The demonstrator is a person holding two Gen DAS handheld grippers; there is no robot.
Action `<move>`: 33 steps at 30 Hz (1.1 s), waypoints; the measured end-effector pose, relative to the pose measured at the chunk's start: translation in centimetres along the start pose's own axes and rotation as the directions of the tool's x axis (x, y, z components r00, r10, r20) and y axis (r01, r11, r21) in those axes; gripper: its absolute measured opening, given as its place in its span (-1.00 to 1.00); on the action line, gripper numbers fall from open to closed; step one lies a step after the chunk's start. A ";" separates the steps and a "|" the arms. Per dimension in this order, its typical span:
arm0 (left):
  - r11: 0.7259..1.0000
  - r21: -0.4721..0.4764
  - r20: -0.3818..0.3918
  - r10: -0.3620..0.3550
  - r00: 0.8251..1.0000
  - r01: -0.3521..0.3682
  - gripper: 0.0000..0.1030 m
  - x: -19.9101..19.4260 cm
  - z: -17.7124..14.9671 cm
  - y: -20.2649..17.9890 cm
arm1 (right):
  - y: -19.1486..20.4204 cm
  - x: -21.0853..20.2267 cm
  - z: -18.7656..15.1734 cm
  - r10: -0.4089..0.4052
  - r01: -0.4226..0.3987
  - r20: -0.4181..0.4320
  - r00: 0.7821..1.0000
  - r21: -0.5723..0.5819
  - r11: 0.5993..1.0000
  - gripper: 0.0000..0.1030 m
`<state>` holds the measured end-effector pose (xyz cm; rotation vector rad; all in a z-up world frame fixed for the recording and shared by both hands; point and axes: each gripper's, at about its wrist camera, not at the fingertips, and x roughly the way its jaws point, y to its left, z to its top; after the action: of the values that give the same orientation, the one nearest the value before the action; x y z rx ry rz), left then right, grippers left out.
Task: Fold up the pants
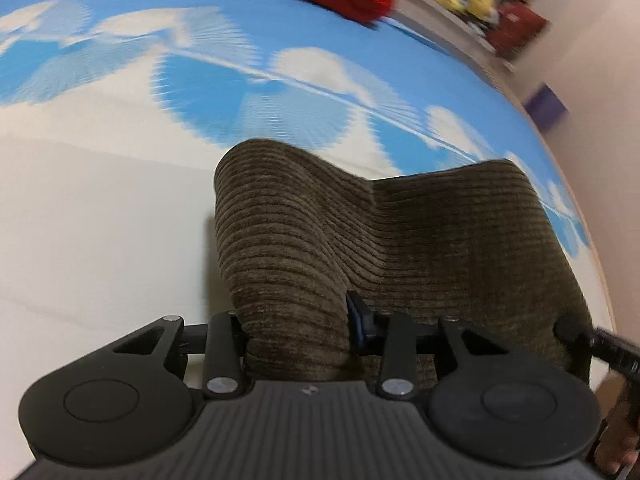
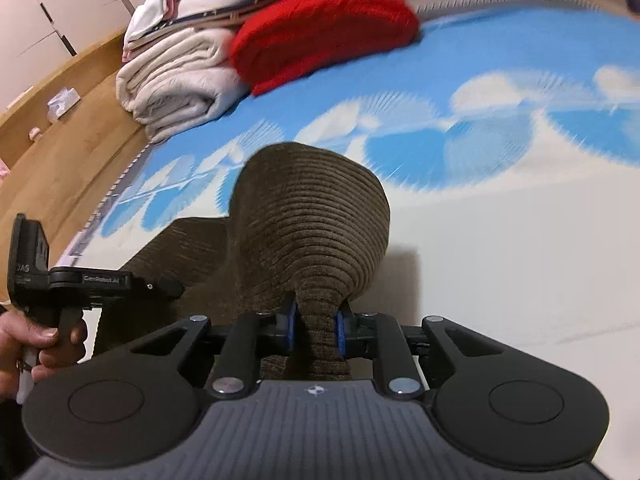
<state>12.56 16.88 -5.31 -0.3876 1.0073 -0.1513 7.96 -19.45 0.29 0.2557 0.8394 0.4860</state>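
Both grippers hold the brown corduroy pants (image 1: 400,240) above the bed (image 1: 100,220), which carries a blue-and-white sheet with a cloud-like print. The left gripper (image 1: 298,332) has its fingers clamped on a bunched fold of the cloth; the right gripper (image 2: 314,328) has its blue-padded fingers closed on a narrow gather, the fabric ballooning forward of them. Judgement: a fold is in progress, the gripped edge being lifted and carried over; blur in the bedding suggests motion. The next move calls for keeping the two grips level and evenly apart, laying the lifted edge squarely onto the rest of the garment, then releasing. Legible writing: the left gripper's body, seen from the right wrist, bears a label (image 2: 102,279) that appears to read "GenRobot.AI"; other marks are unreadable. A red knitted garment (image 2: 320,24) and a stack of folded linens (image 2: 172,80) lie at the far end, well apart from the pants.
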 end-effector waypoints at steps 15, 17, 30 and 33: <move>0.982 0.162 0.112 0.079 0.990 -0.097 -0.02 3.2 0.3 -8.9 | -13.3 -4.6 2.3 -0.388 0.390 0.058 0.920 -0.024 0.921 -0.38; 0.982 0.171 0.171 0.048 0.984 -0.078 -0.04 1.7 0.2 -8.6 | -13.9 -5.1 2.0 -0.310 0.310 0.025 0.951 -0.012 0.951 -0.38; 0.930 0.367 -0.032 -0.022 0.999 0.032 -0.13 4.1 -1.8 -10.6 | -12.5 -1.8 0.1 -0.129 0.069 -0.186 0.974 -0.295 0.953 -0.38; 0.969 0.246 0.077 -0.003 0.997 -0.016 0.06 3.4 -0.1 -9.2 | -13.4 -2.5 2.4 -0.122 0.111 -0.041 0.992 -0.200 0.973 -0.17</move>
<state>14.78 7.38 -4.57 -0.1613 0.9007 -0.2515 12.54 -32.36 -1.96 0.0102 0.8458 0.4640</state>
